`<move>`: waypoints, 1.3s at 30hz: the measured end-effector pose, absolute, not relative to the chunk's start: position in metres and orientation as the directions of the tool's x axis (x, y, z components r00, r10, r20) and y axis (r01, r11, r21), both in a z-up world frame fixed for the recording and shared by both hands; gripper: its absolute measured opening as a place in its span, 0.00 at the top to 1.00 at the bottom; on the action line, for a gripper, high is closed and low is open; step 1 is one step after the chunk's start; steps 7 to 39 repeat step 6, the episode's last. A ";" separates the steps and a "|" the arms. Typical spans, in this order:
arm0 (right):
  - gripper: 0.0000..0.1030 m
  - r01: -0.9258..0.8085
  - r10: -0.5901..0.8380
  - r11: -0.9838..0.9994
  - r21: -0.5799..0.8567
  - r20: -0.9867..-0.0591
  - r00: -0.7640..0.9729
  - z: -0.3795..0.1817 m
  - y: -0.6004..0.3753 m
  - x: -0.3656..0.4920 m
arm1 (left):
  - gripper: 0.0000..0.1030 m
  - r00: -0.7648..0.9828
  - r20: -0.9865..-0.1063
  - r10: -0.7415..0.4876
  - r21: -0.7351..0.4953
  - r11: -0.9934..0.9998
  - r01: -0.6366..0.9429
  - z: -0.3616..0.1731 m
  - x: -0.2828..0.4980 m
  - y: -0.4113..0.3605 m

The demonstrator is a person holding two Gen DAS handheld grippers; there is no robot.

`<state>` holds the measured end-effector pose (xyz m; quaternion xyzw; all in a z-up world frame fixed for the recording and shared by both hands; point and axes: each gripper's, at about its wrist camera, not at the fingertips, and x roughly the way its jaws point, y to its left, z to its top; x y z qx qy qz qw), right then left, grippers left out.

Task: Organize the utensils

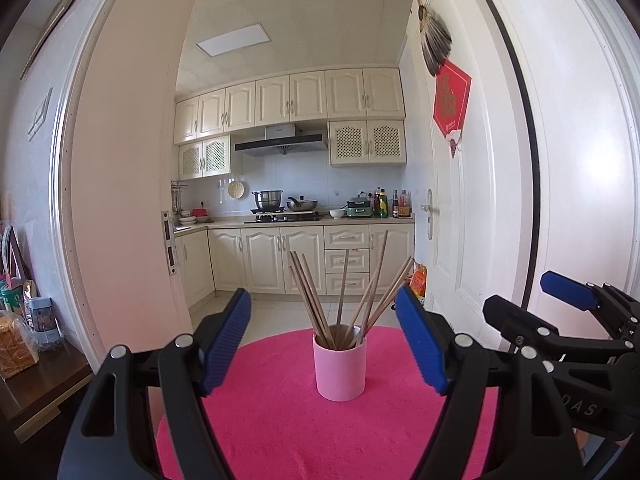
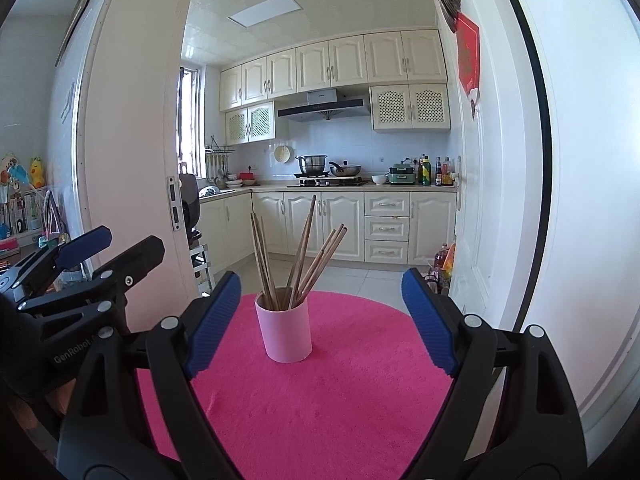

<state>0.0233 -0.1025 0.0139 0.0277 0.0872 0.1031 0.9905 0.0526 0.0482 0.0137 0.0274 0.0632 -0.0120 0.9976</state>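
Observation:
A pink cup [image 1: 340, 368] stands upright on a round magenta table [image 1: 280, 432] and holds several wooden chopsticks [image 1: 344, 296] that fan out of its top. My left gripper [image 1: 325, 340] is open and empty, a little short of the cup, its blue pads on either side. In the right wrist view the same cup [image 2: 285, 334] and chopsticks [image 2: 300, 256] stand ahead and slightly left of my right gripper [image 2: 320, 318], which is open and empty. Each gripper shows at the edge of the other's view: the right one [image 1: 560, 300] and the left one [image 2: 100, 248].
A dark side table with a bread bag [image 1: 16, 344] and jars stands at the left. An open doorway leads to a kitchen with cream cabinets [image 1: 304, 260]. A white door [image 1: 452, 216] with a red decoration is at the right.

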 end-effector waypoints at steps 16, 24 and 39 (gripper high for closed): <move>0.16 -0.205 0.218 0.975 0.081 -0.242 0.945 -0.005 -0.097 0.053 | 0.28 0.978 -0.207 -0.016 0.031 0.999 0.023 -0.008 0.083 0.057; 0.16 -0.205 0.218 0.975 0.081 -0.242 0.945 -0.005 -0.097 0.053 | 0.28 0.978 -0.207 -0.016 0.031 0.999 0.023 -0.008 0.083 0.057; 0.16 -0.205 0.218 0.975 0.081 -0.242 0.945 -0.005 -0.097 0.053 | 0.28 0.978 -0.207 -0.016 0.031 0.999 0.023 -0.008 0.083 0.057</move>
